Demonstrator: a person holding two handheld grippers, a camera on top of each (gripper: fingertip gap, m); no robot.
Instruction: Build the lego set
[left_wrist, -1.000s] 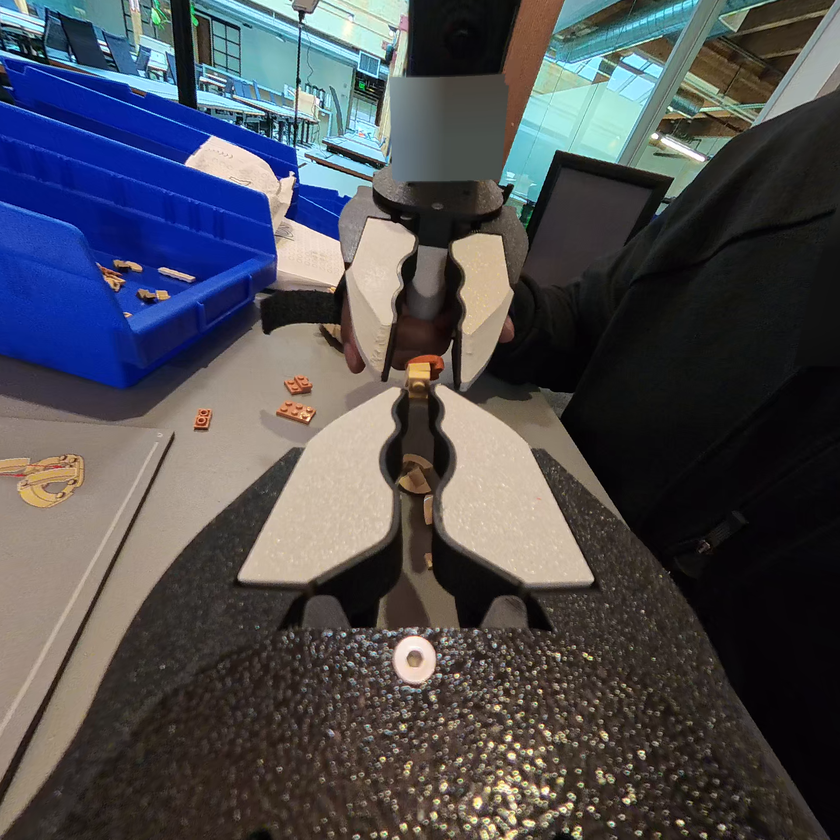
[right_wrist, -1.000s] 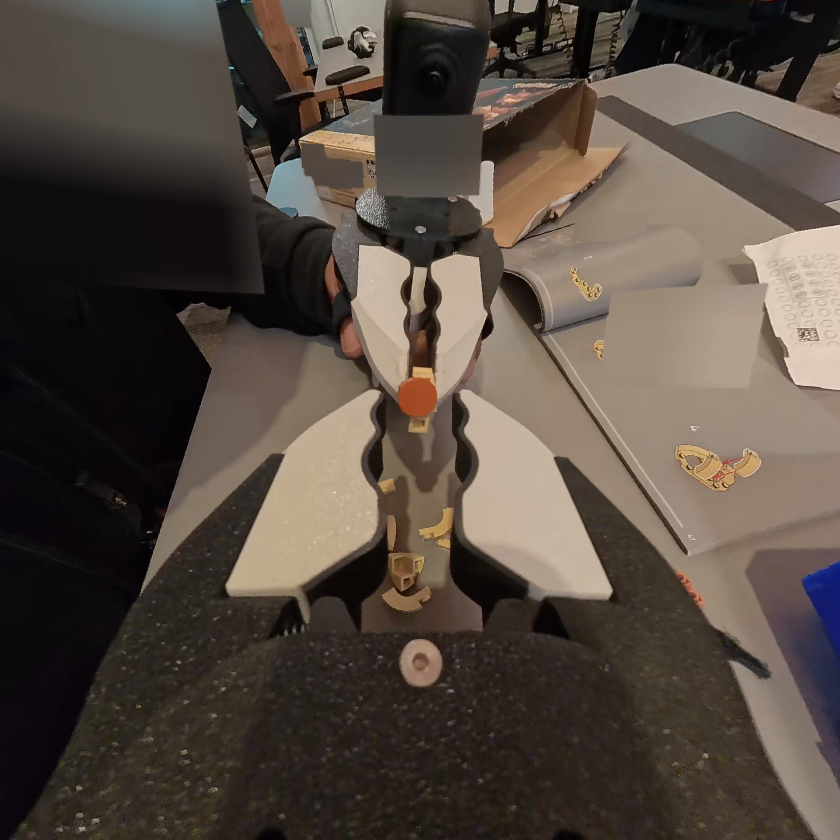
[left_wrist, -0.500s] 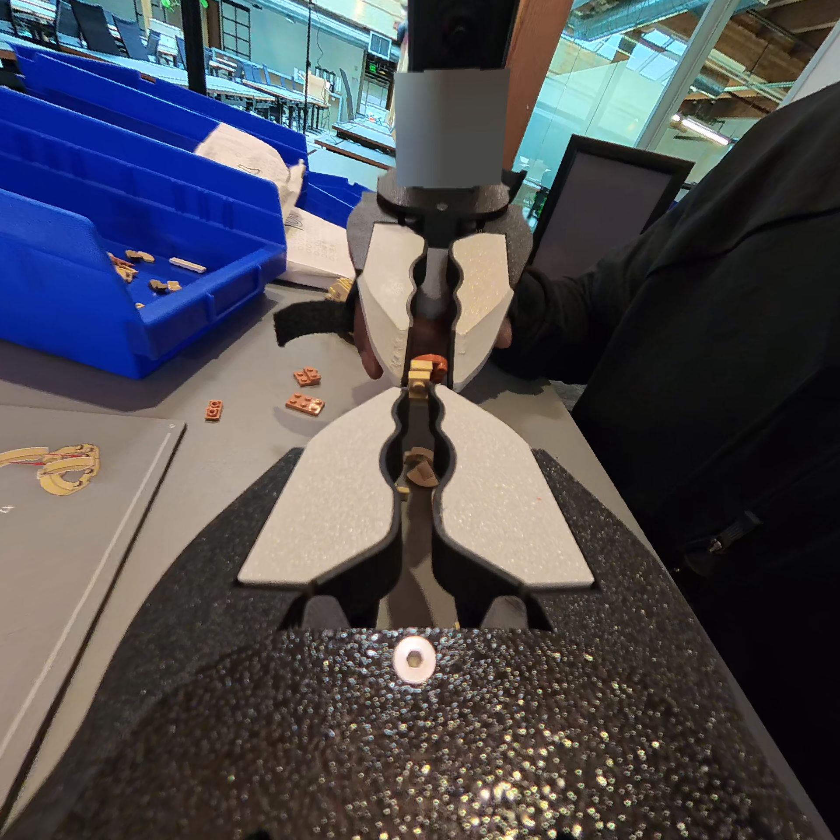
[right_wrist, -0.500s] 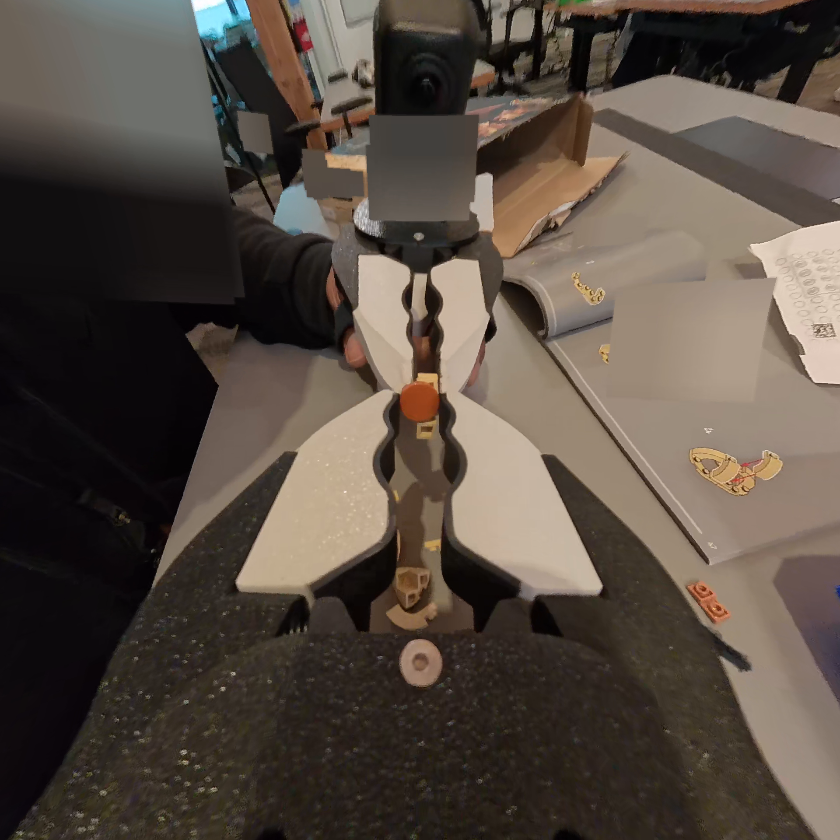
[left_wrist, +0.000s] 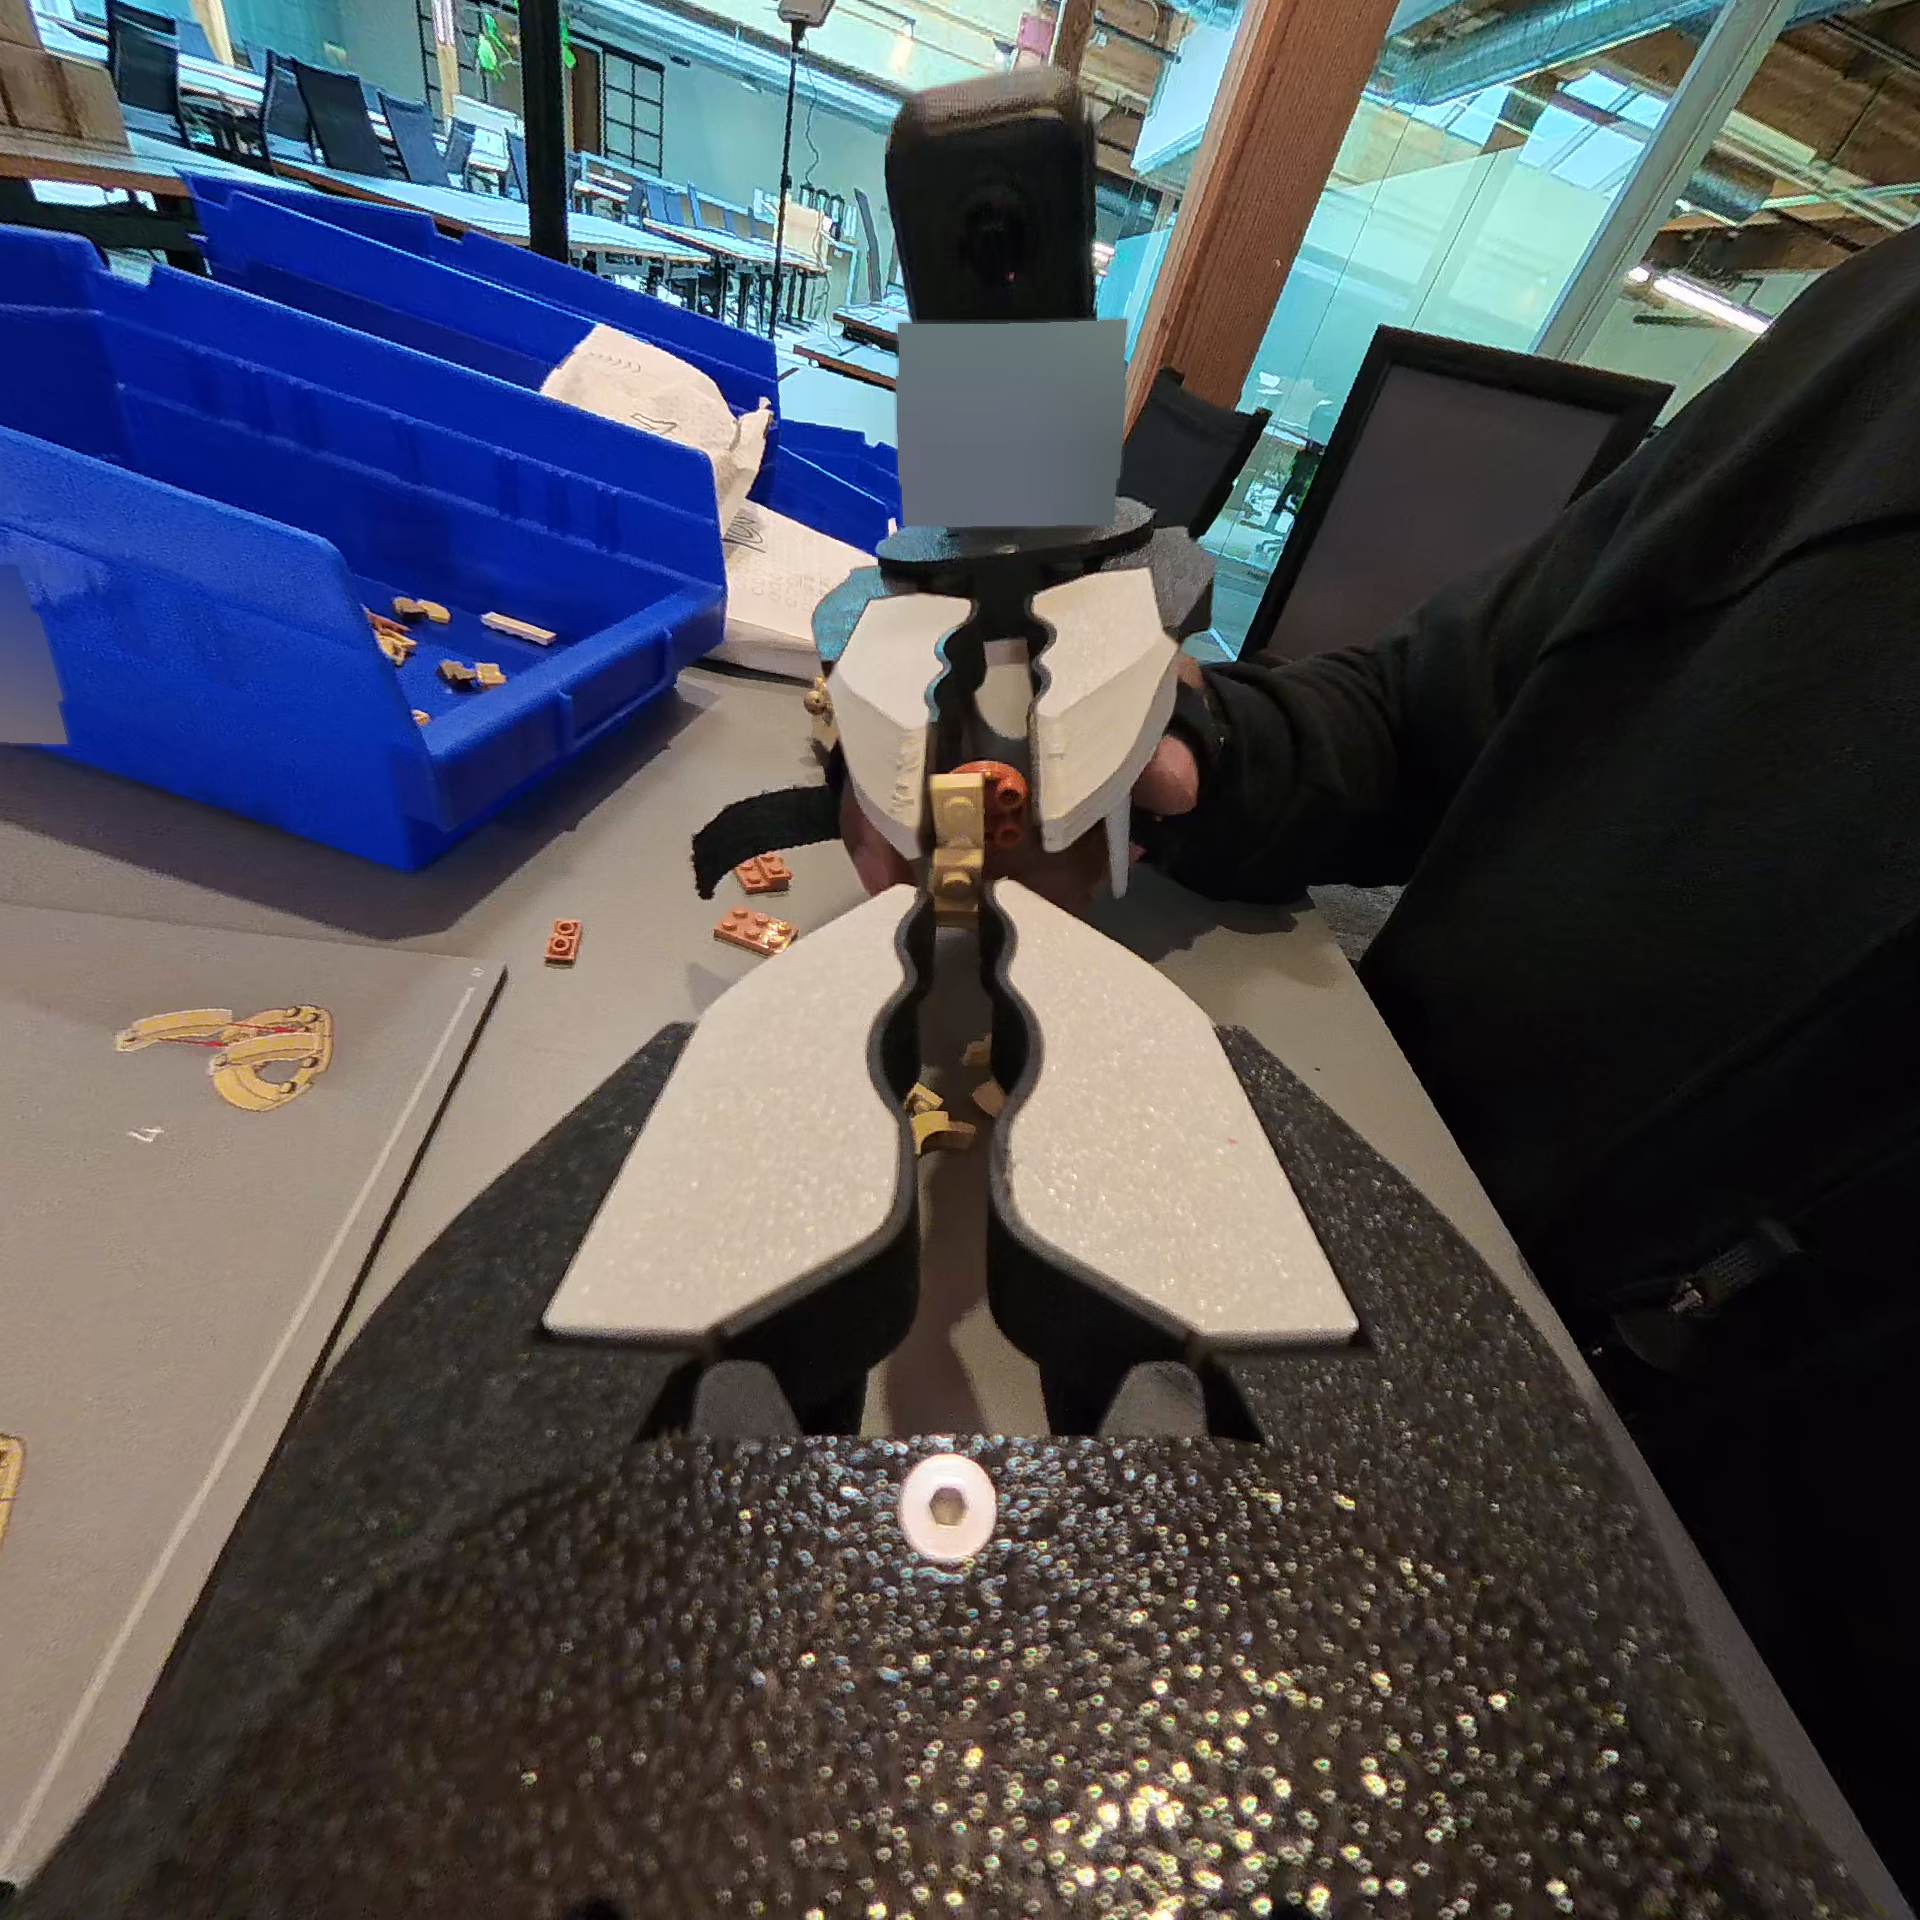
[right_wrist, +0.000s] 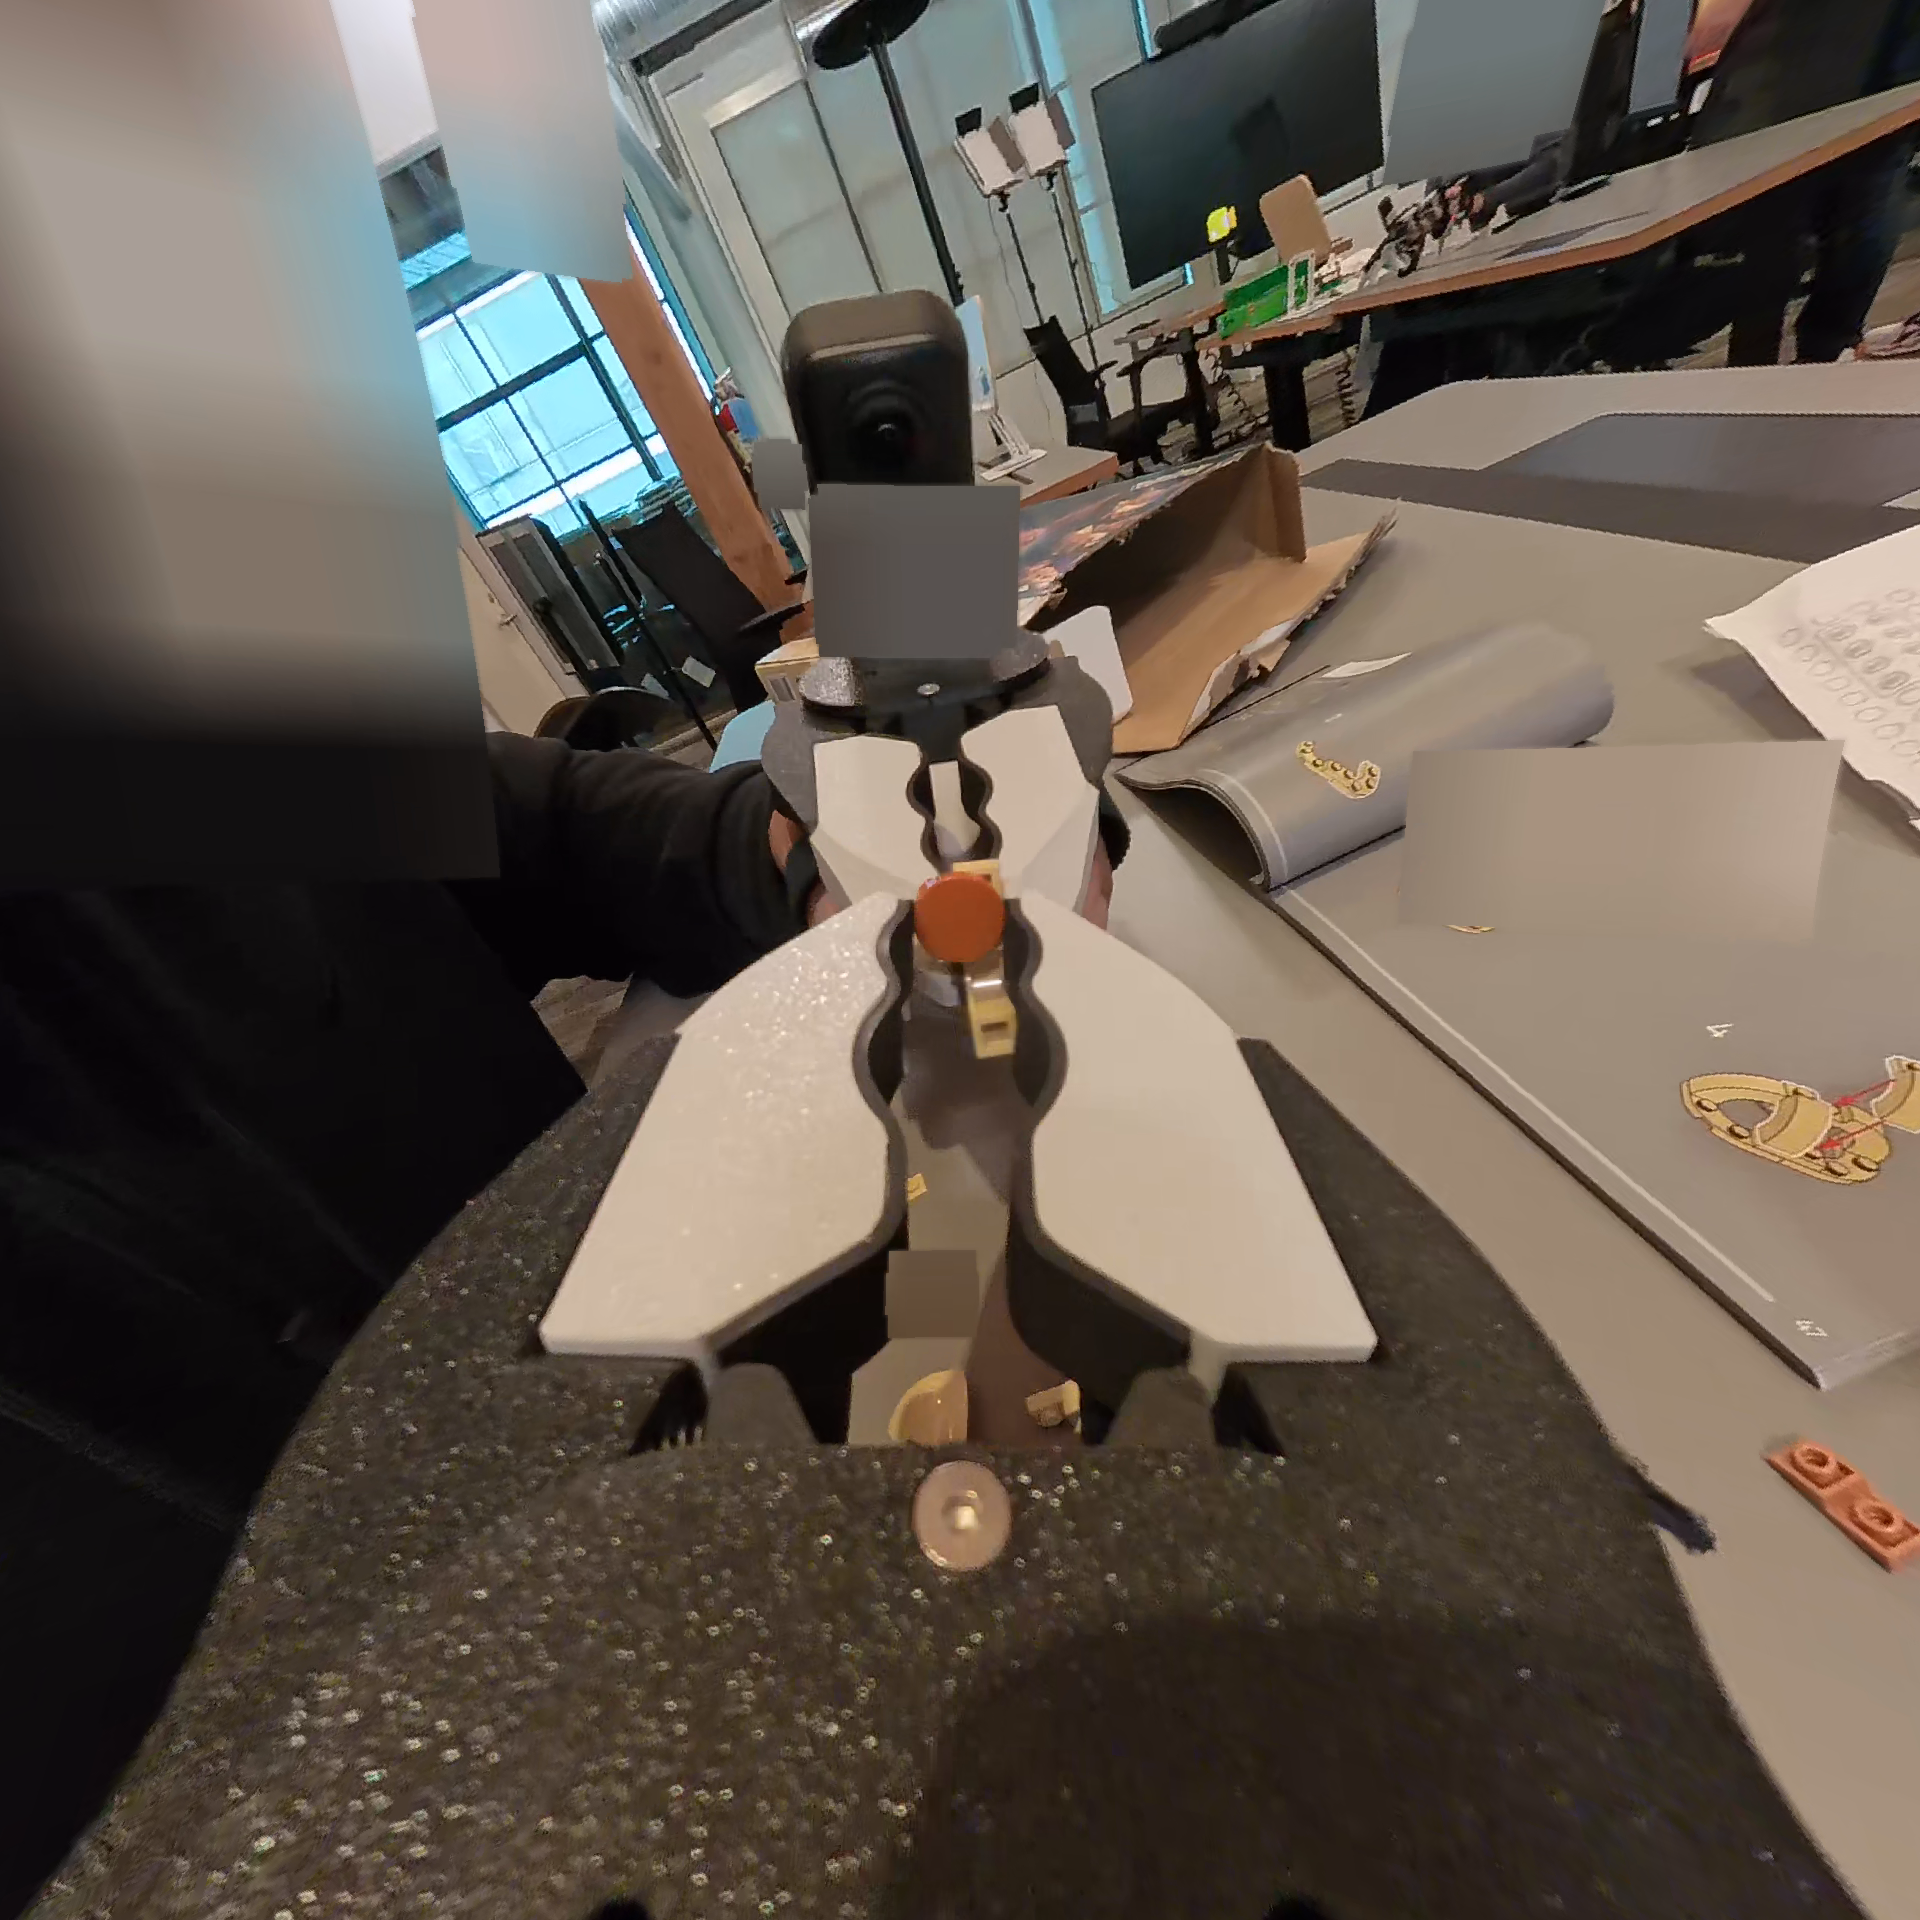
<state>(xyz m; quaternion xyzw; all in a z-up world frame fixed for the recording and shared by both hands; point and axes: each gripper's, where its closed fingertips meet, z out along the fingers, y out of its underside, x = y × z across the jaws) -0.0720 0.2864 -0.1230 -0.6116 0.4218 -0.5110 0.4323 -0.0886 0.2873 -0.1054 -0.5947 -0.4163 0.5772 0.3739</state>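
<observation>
Both tongs tip to tip, left tongs (left_wrist: 954, 902) on tan piece (left_wrist: 956, 836), right tongs (right_wrist: 958, 928) on orange round piece (right_wrist: 958, 921).

Tan lego piece (left_wrist: 958, 844), orange round piece (right_wrist: 958, 916), blue bins (left_wrist: 343, 582), grey table (left_wrist: 623, 997).

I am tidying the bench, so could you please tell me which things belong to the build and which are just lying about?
In use:
left gripper
right gripper
tan piece
orange round piece
instruction booklet

Lying about:
blue bin
torn cardboard box
crumpled paper bag
</observation>
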